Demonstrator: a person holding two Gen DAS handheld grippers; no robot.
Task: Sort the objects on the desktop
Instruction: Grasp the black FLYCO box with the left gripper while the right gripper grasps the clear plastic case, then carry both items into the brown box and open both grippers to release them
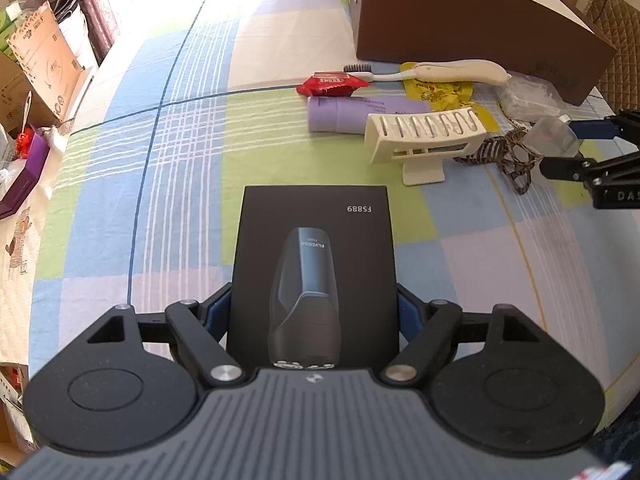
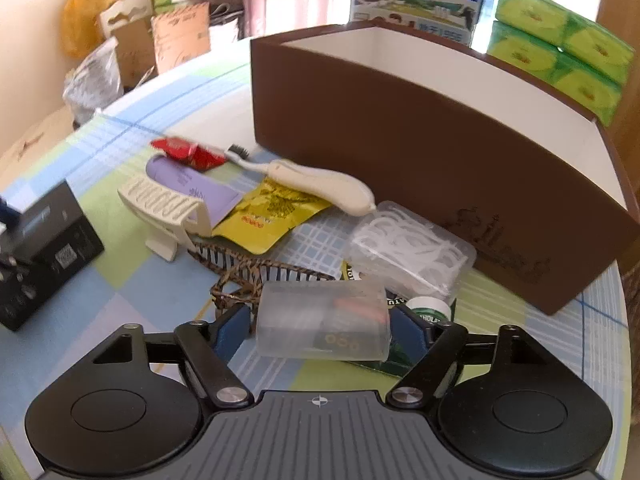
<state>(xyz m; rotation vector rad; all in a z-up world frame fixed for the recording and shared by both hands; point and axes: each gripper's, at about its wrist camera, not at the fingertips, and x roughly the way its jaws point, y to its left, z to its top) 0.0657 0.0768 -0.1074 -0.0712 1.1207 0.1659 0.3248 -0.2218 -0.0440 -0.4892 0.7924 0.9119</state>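
Observation:
My left gripper (image 1: 314,312) is shut on a black shaver box (image 1: 314,256) printed with a shaver picture, held over the checked cloth. My right gripper (image 2: 322,330) is shut on a clear plastic case (image 2: 322,328), just above the table. In the left wrist view that same clear plastic case (image 1: 556,132) and the right gripper (image 1: 576,146) show at the far right. Ahead lie a cream rack (image 1: 426,134), a purple tube (image 1: 360,114), a red packet (image 1: 330,82), a cream brush (image 1: 432,70), a yellow sachet (image 2: 268,210) and a floss pick box (image 2: 412,248).
A brown open box (image 2: 440,148) with a white inside stands behind the pile. A patterned hair clip (image 2: 256,276) and a green-capped item (image 2: 430,308) lie under my right gripper. Cardboard boxes (image 1: 44,60) crowd the left edge. Green tissue packs (image 2: 560,52) stand at the back right.

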